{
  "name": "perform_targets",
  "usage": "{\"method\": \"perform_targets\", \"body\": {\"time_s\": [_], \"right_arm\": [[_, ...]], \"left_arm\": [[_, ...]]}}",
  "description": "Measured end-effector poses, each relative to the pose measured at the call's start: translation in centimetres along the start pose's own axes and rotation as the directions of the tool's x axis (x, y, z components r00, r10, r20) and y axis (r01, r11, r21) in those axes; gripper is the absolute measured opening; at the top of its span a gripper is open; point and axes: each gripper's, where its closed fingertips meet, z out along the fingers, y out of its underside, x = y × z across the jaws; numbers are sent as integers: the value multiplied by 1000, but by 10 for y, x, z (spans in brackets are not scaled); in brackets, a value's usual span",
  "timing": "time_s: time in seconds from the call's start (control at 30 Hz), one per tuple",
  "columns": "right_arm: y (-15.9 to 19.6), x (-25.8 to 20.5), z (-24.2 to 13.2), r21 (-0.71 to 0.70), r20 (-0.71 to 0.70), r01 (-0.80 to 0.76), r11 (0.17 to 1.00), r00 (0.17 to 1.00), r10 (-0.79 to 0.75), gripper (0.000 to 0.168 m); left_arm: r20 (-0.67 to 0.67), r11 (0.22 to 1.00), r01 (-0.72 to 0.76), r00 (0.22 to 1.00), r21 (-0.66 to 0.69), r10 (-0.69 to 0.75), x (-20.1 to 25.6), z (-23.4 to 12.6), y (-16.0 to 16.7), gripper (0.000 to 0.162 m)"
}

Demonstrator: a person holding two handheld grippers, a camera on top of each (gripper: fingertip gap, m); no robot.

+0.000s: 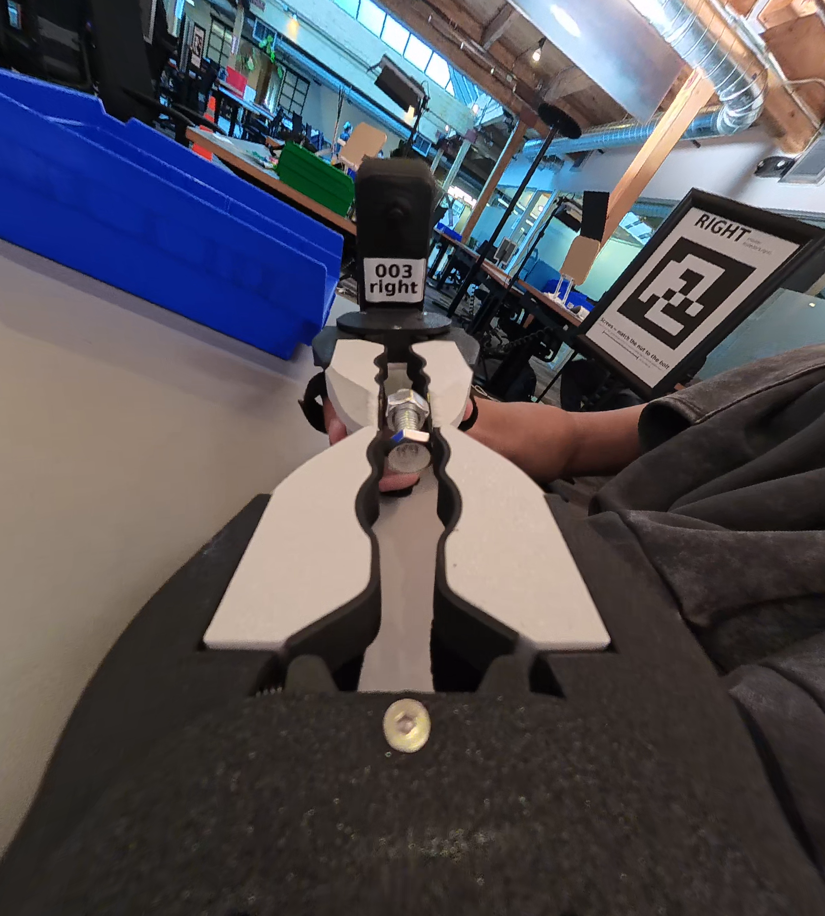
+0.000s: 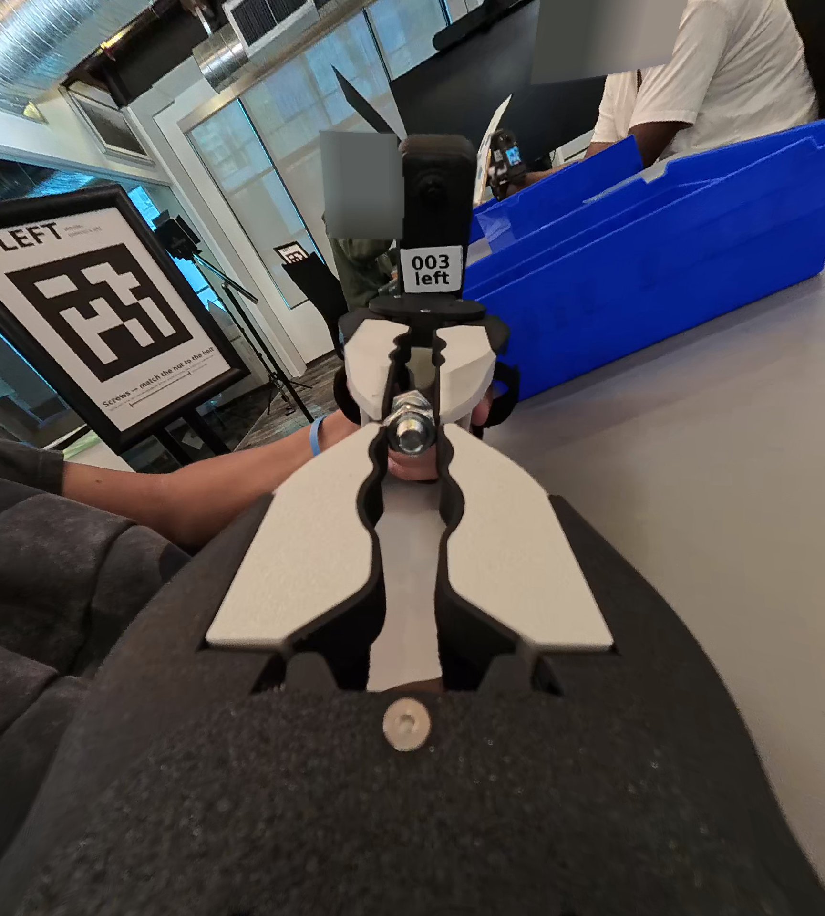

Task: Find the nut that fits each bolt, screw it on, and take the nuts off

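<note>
A silver bolt (image 1: 403,457) with a nut (image 1: 404,402) on its thread spans the gap between my two grippers, held above the grey table (image 1: 78,446). My left gripper (image 1: 403,446) is shut on the bolt's hex head. My right gripper (image 1: 403,396) faces it tip to tip and is shut on the nut. In the right wrist view, my right gripper (image 2: 408,441) grips the nut (image 2: 408,448), with the bolt's threaded end showing through it. The bolt head (image 2: 413,400) sits in the left gripper (image 2: 413,391) beyond. A hand shows behind each far gripper.
Long blue plastic bins (image 1: 128,213) (image 2: 673,257) stand on the table behind the grippers. Framed marker signs (image 1: 688,292) (image 2: 88,317) stand off the table's near side. The operator's dark sleeve (image 1: 747,495) fills the near side. A person in a white shirt (image 2: 698,74) stands behind the bins. Both grippers' tips are close together, under 4 cm apart.
</note>
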Motion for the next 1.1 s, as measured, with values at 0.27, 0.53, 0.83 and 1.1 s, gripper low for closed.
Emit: {"method": "perform_targets", "body": {"time_s": [0.27,0.53,0.83,1.1], "right_arm": [[-3,-2,-2,17,10,-4,1000,1000,4,18],[1,0,-2,0,14,-22,1000,1000,22,24],[-26,-33,-17,77,246,-112,991,965,90,41],[-16,-28,-11,7,180,-53,999,982,51,42]], "left_arm": [[-26,1000,14,1000,-4,-14,3,4,2,29],[25,998,-34,999,-51,35,-1,2,6,18],[54,989,-37,998,-143,45,-6,-2,20,18],[62,989,-32,997,-147,42,-8,0,21,18]]}}
